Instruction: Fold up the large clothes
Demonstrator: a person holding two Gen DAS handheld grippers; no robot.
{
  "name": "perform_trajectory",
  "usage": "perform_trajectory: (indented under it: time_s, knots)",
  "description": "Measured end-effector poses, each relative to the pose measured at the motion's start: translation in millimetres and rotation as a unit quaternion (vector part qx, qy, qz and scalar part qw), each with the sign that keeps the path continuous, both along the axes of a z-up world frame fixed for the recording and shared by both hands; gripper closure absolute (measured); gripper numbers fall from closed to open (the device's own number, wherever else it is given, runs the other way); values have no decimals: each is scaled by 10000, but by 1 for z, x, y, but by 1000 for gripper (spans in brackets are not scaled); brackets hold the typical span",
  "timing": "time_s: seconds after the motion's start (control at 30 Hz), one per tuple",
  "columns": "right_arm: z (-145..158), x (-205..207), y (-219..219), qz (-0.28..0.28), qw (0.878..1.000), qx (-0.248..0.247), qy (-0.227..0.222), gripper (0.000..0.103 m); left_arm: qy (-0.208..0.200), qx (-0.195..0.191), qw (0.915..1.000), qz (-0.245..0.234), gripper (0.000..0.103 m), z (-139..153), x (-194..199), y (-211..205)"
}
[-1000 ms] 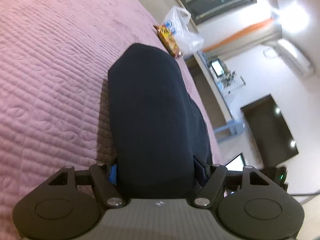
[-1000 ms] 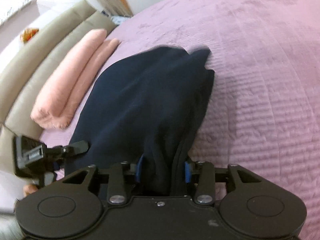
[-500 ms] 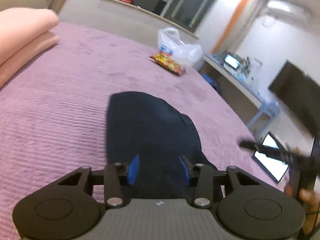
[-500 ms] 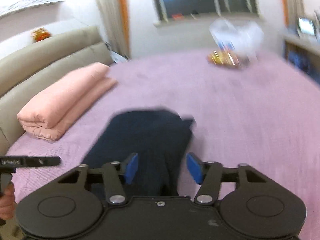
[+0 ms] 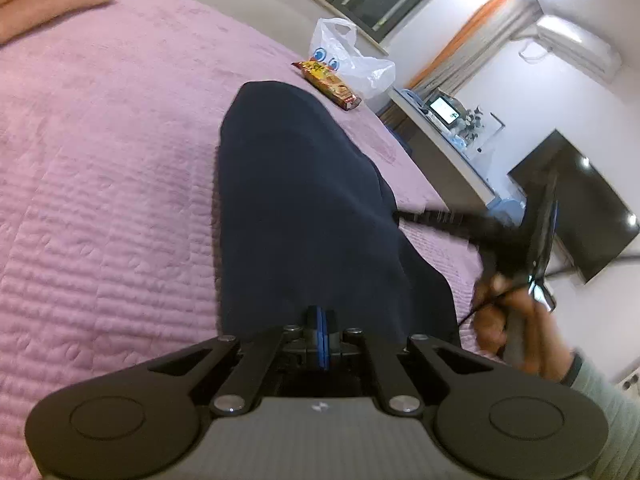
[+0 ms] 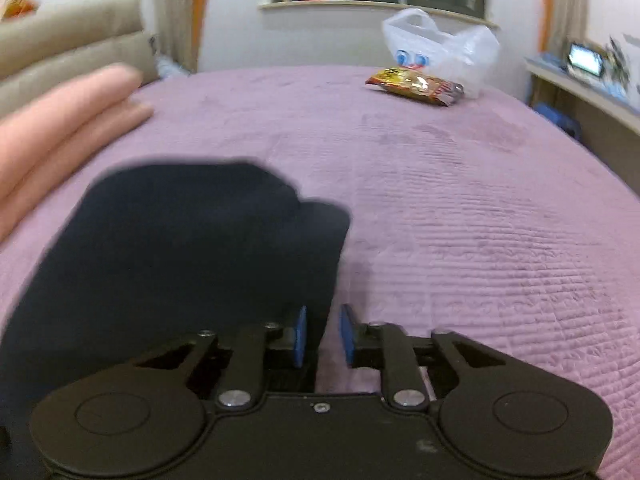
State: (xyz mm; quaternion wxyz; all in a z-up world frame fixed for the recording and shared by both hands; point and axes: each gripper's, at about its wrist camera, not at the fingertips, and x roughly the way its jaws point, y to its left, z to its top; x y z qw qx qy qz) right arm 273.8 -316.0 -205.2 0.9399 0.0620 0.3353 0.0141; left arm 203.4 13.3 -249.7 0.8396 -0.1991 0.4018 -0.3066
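Dark garment [image 5: 296, 208] on quilt [image 5: 100, 200]; snack packet [image 5: 327, 84], plastic bag [image 5: 352, 60] beyond.

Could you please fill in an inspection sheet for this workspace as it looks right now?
Surface: purple quilted bedspread, ribbed stitching.
Job's things: dark navy garment lying in a long folded strip on the bedspread.
Clutter: snack packet and white plastic bag at the far edge; folded pink blanket at the side.
Grippers: left tongs shut, blue pads together, no cloth visibly between them; right tongs closing, a gap between the pads, at the garment's edge, not pressing on it.
Cables: thin dark line by the hand, too blurred to identify.
Surroundings: window, curtains, wall television, desk with small screen.
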Motion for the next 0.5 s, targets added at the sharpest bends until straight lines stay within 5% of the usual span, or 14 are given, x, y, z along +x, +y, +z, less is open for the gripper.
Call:
perform_trajectory:
  time_s: [0.1,0.2,0.27,0.33,0.37,0.4,0.5]
  knots:
    - [27,22,27,771,9954,291,-497,79,-241,379,9989,-147,99,3,-2,-16]
    - [19,64,65,1357,9902,-115,-305,72,-305,476,9982,-212,99,4,-5,-19]
    - [-11,97,75,1079,9897,-933,123,73,-173,247,9994,-156,99,0,-5,-11]
    - [-30,119,52,350,9914,-1169,478,82,-3,-8,9999,-105,99,-2,-1,-5]
    - [-32,122,35,35,9928,-1060,552,78,36,-90,9999,-67,99,-4,-1,-3]
    - [-28,119,17,-145,9960,-678,570,57,45,-128,9999,-34,99,-4,-2,-3]
    - [9,76,0,-115,9993,-243,260,61,-12,-32,10000,27,99,-3,-4,-5]
